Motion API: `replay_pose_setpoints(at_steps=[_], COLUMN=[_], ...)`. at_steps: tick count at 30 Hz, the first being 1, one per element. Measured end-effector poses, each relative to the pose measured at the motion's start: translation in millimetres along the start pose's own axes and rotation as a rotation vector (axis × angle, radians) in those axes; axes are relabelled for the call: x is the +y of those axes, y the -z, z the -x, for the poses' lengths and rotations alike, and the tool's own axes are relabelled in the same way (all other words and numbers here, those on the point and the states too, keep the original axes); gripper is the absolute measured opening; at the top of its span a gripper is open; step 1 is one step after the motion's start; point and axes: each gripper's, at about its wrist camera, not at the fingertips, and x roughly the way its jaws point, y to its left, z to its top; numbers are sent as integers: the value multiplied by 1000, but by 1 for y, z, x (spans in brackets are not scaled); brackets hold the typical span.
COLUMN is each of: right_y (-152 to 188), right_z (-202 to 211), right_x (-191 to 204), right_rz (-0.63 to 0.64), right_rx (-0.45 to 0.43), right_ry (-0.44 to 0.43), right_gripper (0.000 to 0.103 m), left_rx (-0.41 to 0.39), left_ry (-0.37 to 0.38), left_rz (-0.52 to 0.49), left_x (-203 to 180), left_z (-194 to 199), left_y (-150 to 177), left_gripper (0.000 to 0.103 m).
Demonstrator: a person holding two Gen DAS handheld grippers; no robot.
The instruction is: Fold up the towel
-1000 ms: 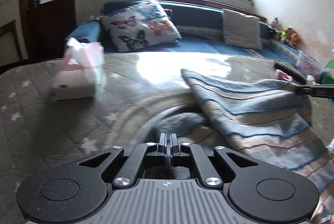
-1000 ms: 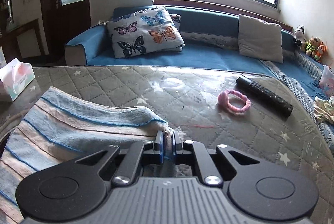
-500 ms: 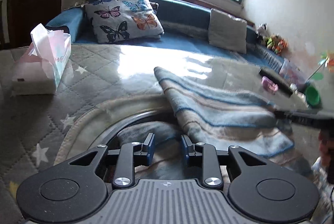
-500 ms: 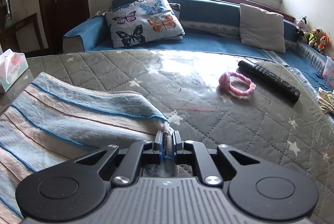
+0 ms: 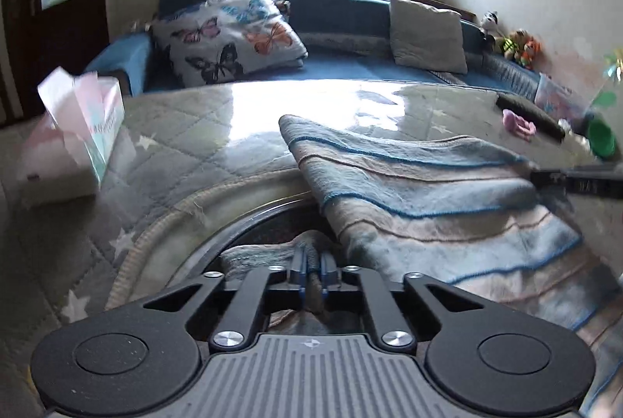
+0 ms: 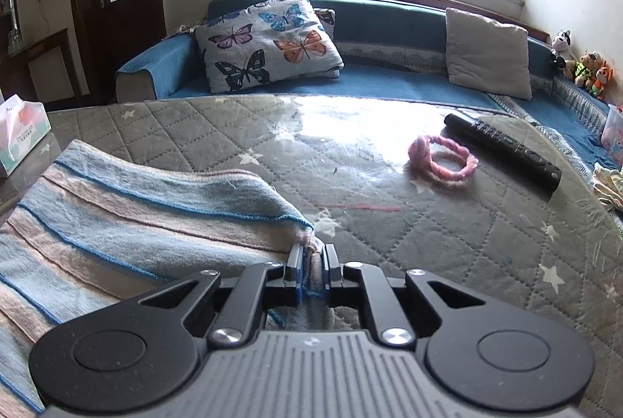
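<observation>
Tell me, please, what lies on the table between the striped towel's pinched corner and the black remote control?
In the right wrist view, a pink hair band lies between the towel corner and the remote.

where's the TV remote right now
In the right wrist view, the black remote lies at the right on the quilted table cover, just right of the pink hair band, in front of the blue sofa.

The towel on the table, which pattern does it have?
The towel has blue and beige stripes, clearest in the right wrist view.
</observation>
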Motion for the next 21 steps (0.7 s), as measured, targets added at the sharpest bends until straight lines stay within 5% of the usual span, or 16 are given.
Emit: replay_pose_setpoints(at_steps=[11, 21], right_y=[-13, -1], right_z=[35, 45], right_x=[-11, -26], right_rz=[-48, -64], right_rx=[-88, -68], right_ry=[31, 65], right_gripper=[8, 8], left_rx=[-61, -55], left_ry=[-192, -355], left_rz=[75, 221], left_x=[48, 106], left_z=[64, 161], left_y=[19, 72], left_gripper=[4, 4])
